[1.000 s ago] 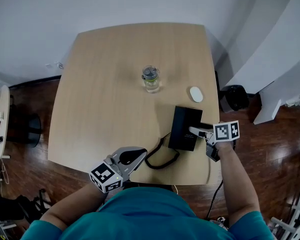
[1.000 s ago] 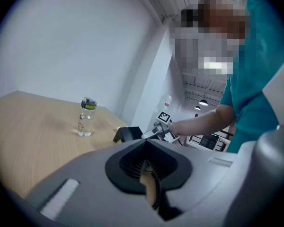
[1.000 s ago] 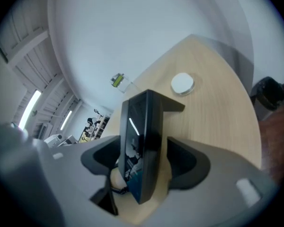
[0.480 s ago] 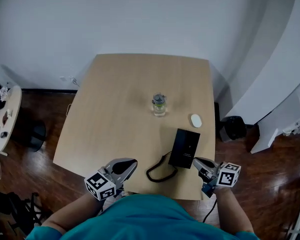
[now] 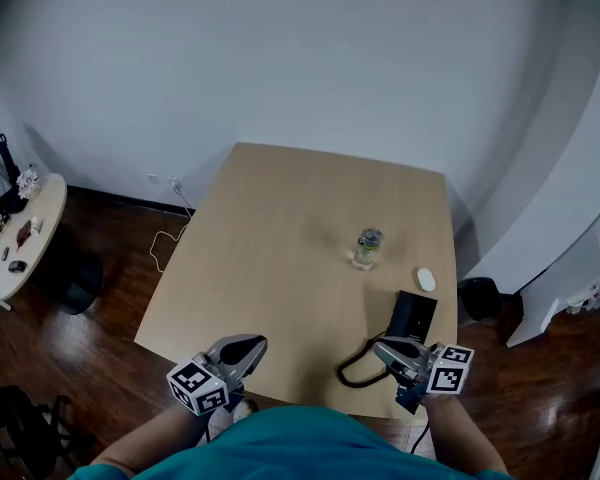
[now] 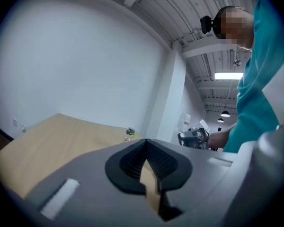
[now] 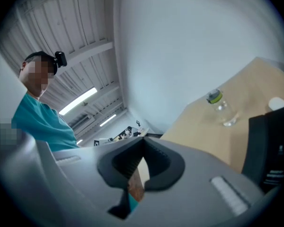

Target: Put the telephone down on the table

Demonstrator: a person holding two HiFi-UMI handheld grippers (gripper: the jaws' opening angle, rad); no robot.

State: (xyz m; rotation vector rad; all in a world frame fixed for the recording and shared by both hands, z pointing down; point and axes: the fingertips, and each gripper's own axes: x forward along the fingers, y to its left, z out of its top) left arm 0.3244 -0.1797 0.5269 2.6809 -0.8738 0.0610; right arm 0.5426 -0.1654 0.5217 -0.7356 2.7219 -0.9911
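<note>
The black telephone [image 5: 414,318] lies flat on the light wooden table [image 5: 280,248] near its front right corner, and its coiled cord [image 5: 358,368] loops to the left of it. My right gripper [image 5: 383,348] hovers shut and empty just in front of the telephone, apart from it. In the right gripper view the telephone [image 7: 270,148] shows at the right edge, beyond the closed jaws of the right gripper [image 7: 142,144]. My left gripper [image 5: 254,344] hangs at the table's near edge, shut with nothing in it. The left gripper [image 6: 145,142] points level across the table.
A small clear bottle [image 5: 366,248] with a green cap stands mid-table and a white mouse [image 5: 425,280] lies behind the telephone. A round side table [image 5: 20,238] with small items is at the left. A black bin [image 5: 477,296] and white furniture [image 5: 570,288] stand at the right.
The right gripper came off the telephone's near edge, shut its jaws and rose back toward me. The left gripper also drew back. The head view pulled away, so the table looks farther.
</note>
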